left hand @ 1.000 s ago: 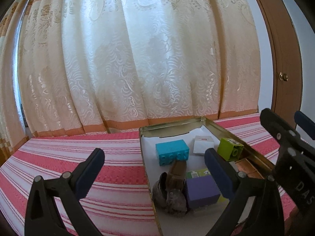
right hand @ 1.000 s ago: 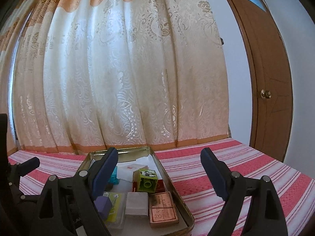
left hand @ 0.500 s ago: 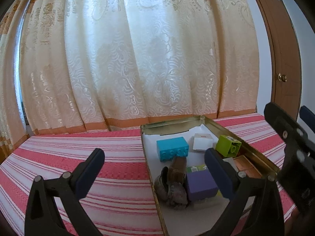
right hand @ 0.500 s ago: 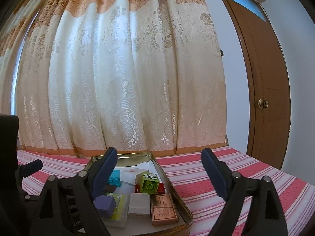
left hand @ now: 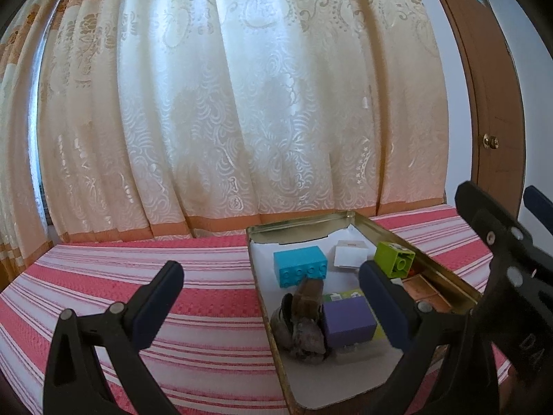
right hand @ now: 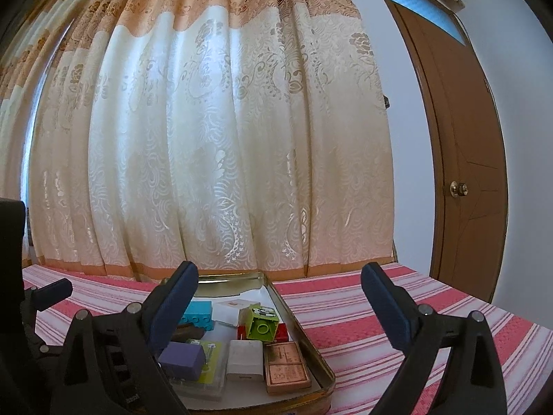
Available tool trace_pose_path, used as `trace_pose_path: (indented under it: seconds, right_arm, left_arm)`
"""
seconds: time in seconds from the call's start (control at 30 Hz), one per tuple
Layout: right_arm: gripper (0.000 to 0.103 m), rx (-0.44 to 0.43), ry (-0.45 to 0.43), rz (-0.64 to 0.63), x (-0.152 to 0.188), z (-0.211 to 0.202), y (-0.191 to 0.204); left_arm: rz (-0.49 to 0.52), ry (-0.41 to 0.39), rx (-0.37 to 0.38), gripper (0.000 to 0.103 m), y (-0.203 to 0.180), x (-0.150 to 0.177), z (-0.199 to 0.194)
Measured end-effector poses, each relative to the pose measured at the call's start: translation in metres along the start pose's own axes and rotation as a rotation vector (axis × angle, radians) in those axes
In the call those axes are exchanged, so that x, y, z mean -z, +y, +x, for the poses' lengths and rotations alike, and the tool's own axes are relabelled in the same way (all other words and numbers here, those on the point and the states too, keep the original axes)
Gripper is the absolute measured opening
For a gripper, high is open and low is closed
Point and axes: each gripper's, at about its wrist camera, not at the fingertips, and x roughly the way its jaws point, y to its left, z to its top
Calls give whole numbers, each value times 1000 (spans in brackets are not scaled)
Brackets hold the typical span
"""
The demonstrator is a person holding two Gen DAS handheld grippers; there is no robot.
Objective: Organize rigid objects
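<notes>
An open metal tin (left hand: 432, 252) (right hand: 304, 328) lies on the striped cloth. It holds a cyan brick (left hand: 300, 269) (right hand: 198, 314), a green brick (left hand: 394, 261) (right hand: 261, 321), a purple block (left hand: 347, 321) (right hand: 181, 359), a white box (left hand: 349, 254), a brown carved block (right hand: 285, 366) and a grey-brown lump (left hand: 304, 328). My left gripper (left hand: 269, 276) is open and empty, hovering over the tin's left wall. My right gripper (right hand: 280, 275) is open and empty, low over the tin's right side. It also shows at the right edge of the left wrist view (left hand: 501, 242).
A red and white striped cloth (left hand: 138, 269) covers the surface to both sides of the tin. A cream patterned curtain (right hand: 224, 138) hangs behind. A brown door (right hand: 466, 173) stands at the right. A red brick (right hand: 281, 332) and a white block (right hand: 243, 359) also lie in the tin.
The right gripper's jaws have spread a little wider and its view has tipped up slightly. The left gripper and the things in the tin have kept still.
</notes>
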Motion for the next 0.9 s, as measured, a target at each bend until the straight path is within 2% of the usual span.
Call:
trace_pose_path:
  seconds: [0.43,0.9]
  right_arm:
    - [98,-1,-14,-7,-1,-8,1]
    - [98,14,21,10,1,-2,-3]
  left_arm:
    - [-15,8,-7,103,2,1,-3]
    - [12,7,-19,103,-1,1,-5]
